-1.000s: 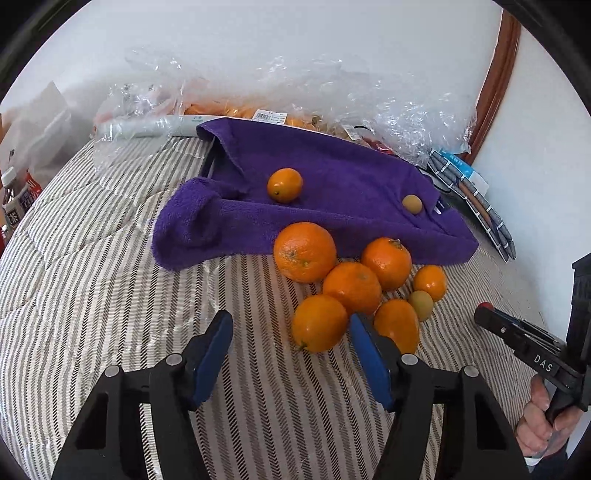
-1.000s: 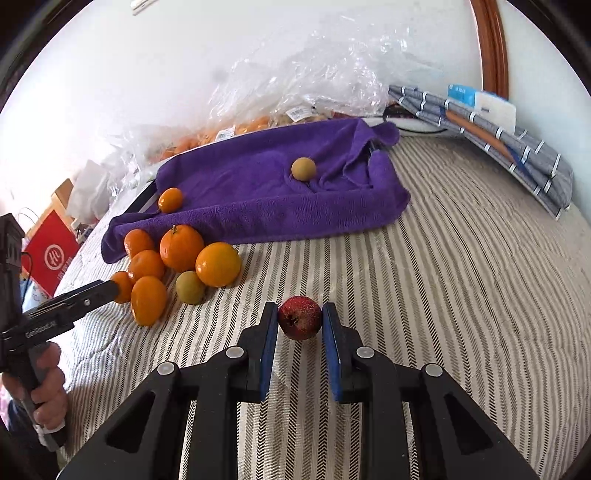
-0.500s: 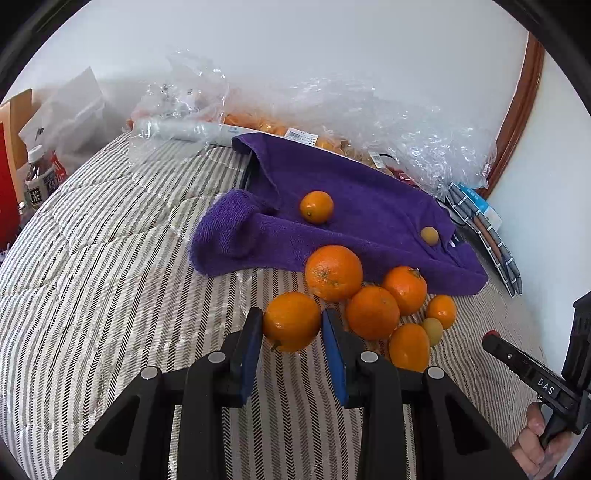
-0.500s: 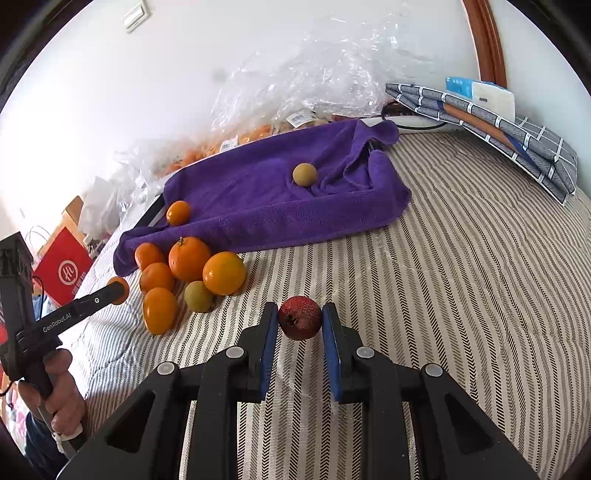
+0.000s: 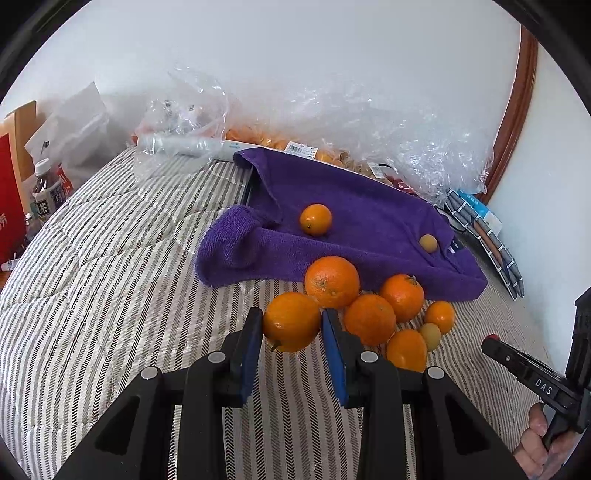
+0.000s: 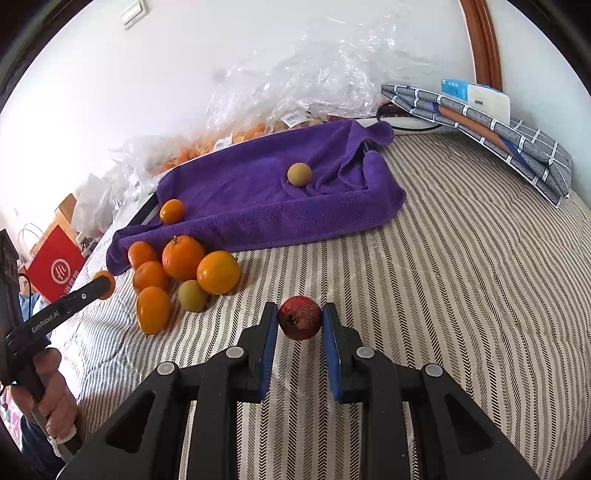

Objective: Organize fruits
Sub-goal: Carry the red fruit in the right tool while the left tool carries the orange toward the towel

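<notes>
An orange (image 5: 291, 322) is pinched by the left gripper (image 5: 292, 334) beside the fruit pile (image 5: 373, 306), while a dark red fruit (image 6: 299, 318) is clamped in the right gripper (image 6: 300, 326) over the striped bedcover (image 6: 461, 277).

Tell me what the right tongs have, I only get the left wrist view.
Observer: The right tongs are shut on a dark red fruit.
Operator: Where is it relative to the orange pile?
Observer: In the right wrist view it sits to the right of the pile, apart from it, over the striped bedding.
Operator: Anything else I miss?
Observer: A white switch plate on the wall.
</notes>
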`<move>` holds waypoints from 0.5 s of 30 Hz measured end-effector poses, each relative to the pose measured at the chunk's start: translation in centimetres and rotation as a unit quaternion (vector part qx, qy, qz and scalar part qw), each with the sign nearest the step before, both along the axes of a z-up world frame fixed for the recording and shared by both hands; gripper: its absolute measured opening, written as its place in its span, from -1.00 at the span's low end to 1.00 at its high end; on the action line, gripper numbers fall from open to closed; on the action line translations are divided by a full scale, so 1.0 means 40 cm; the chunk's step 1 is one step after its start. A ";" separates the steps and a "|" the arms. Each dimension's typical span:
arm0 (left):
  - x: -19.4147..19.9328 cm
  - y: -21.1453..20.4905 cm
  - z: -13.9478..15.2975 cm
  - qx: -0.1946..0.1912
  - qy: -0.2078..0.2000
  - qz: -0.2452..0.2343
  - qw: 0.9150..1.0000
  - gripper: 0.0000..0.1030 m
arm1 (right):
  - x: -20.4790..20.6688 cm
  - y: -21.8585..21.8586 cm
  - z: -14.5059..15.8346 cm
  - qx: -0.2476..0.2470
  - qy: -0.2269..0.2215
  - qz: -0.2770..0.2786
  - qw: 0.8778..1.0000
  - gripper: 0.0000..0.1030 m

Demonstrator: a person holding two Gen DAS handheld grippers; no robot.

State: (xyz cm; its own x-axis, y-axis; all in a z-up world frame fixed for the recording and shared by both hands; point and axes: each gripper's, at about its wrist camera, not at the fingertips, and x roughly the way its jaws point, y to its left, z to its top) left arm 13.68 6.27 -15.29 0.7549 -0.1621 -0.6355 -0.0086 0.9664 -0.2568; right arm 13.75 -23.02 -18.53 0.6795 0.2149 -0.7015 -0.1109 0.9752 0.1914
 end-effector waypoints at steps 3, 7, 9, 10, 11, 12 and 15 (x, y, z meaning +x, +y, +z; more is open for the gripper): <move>-0.001 0.004 0.002 -0.001 -0.004 0.006 1.000 -0.40 | 0.000 -0.002 0.000 0.004 0.000 0.003 1.000 -0.53; -0.003 0.007 0.004 -0.002 -0.006 0.011 1.000 -0.40 | -0.004 -0.003 0.003 0.006 -0.004 0.003 1.000 -0.53; -0.004 0.009 0.004 -0.003 -0.007 0.014 1.000 -0.40 | -0.004 -0.004 0.003 0.008 -0.005 0.003 1.000 -0.53; -0.004 0.011 0.004 -0.005 -0.007 0.016 1.000 -0.40 | -0.005 -0.004 0.004 0.007 -0.006 0.003 1.000 -0.53; -0.004 0.013 0.004 -0.005 -0.007 0.019 1.000 -0.40 | -0.006 -0.003 0.005 0.006 -0.007 0.003 1.000 -0.53; -0.004 0.016 0.004 -0.007 -0.008 0.023 1.000 -0.40 | -0.007 -0.001 0.006 0.005 -0.009 0.002 1.000 -0.53; -0.008 0.024 0.009 -0.009 -0.017 0.034 0.999 -0.40 | -0.011 -0.001 0.011 0.001 -0.015 -0.004 1.000 -0.53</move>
State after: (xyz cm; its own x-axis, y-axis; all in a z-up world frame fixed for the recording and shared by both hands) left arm 13.34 7.23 -14.94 0.7855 -0.1206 -0.6071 -0.0654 0.9591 -0.2752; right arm 13.32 -23.07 -18.09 0.7011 0.2116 -0.6809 -0.1095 0.9756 0.1904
